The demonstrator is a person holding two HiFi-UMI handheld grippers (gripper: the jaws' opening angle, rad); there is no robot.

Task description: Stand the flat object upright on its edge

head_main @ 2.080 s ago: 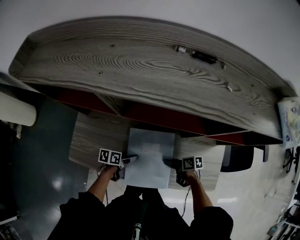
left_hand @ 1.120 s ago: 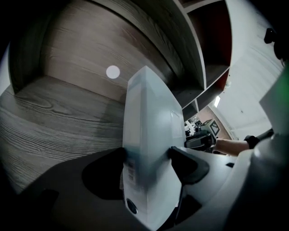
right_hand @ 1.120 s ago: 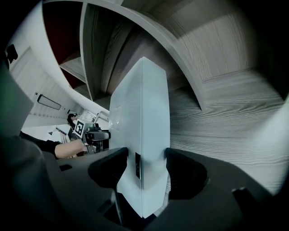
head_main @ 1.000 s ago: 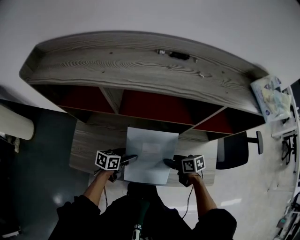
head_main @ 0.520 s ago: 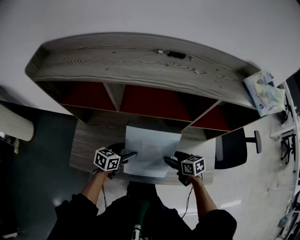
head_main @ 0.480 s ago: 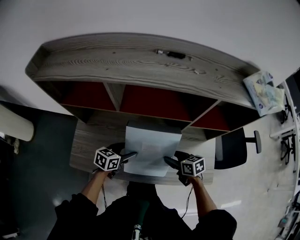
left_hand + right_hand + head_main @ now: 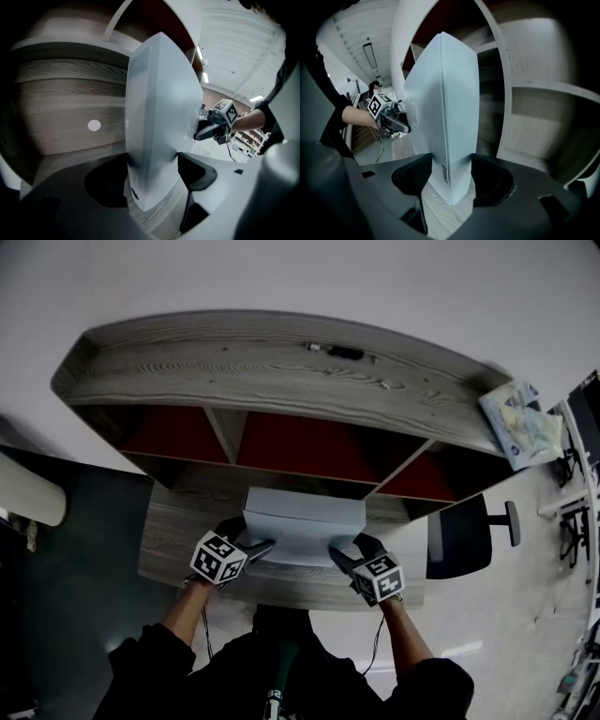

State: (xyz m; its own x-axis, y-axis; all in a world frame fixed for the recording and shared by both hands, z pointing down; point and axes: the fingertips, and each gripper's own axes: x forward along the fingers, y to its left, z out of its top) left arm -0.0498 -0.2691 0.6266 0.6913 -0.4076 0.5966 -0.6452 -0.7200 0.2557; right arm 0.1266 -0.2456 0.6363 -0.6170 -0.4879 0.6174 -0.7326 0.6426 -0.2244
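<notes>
Since the earlier frames the box [image 7: 303,521] has turned from lying flat on the desk [image 7: 173,531] to standing almost upright. From above we now see mostly its upper edge and only a narrow part of its front face. Both grippers have also risen a little with it.

The left gripper [image 7: 261,547] holds the left side of the box and the right gripper [image 7: 339,559] holds the right side. In the left gripper view its two jaws stand wide and press on the two broad faces of the box [image 7: 159,117]. The right gripper view shows the same clamp on the box [image 7: 445,103]. I think the grip is taken low on both sides so that the box can turn on its lower edge without twisting.

The box stands in front of the shelf unit [image 7: 262,362], close to its middle compartment. I cannot tell whether its lower edge rests fully on the desk.
</notes>
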